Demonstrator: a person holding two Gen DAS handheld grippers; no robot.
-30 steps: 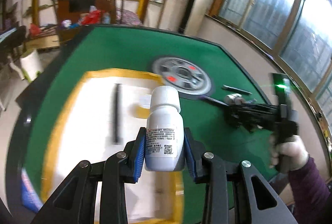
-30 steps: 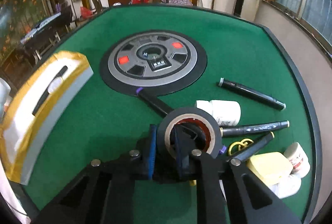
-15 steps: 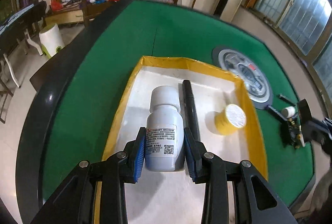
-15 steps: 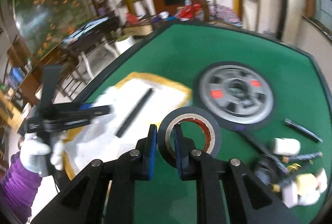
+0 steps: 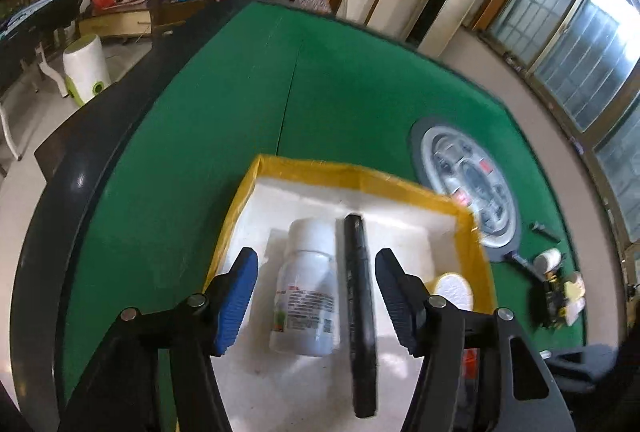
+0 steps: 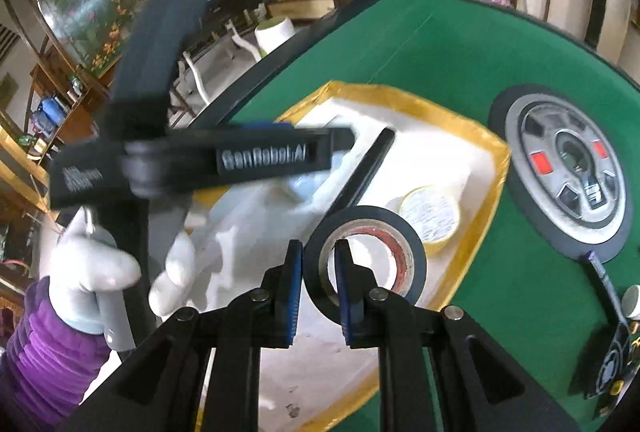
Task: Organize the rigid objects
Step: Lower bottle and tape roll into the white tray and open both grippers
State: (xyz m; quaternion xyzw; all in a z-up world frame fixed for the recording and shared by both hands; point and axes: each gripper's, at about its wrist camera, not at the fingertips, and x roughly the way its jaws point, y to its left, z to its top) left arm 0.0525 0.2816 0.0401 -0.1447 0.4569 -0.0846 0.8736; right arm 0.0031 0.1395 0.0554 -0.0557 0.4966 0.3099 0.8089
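We see the left claw (image 5: 316, 296) with its ribbed blue pads (image 5: 236, 300) spreading apart over a white foam tray (image 5: 400, 232) whose rim is wrapped in glossy yellow tape. Between the pads, but clear of both, a smooth white plastic bottle (image 5: 308, 288) with a printed label lies on its side on the tray floor, just beside a slim matte black marker (image 5: 358, 296). A small yellow-rimmed round tub (image 5: 454, 290) sits near the tray's right wall, partly hidden behind the right finger.

The right claw (image 6: 316, 288) is closed on the wall of a black tape roll (image 6: 364, 256) with a pale core, one pad outside the ring and one inside, held above the tray. The green felt desk (image 6: 460, 64) carries a round grey dial (image 6: 568, 176). The gloved left hand (image 6: 112, 272) is motion-blurred; items at the desk's right edge are cut off and indistinct.
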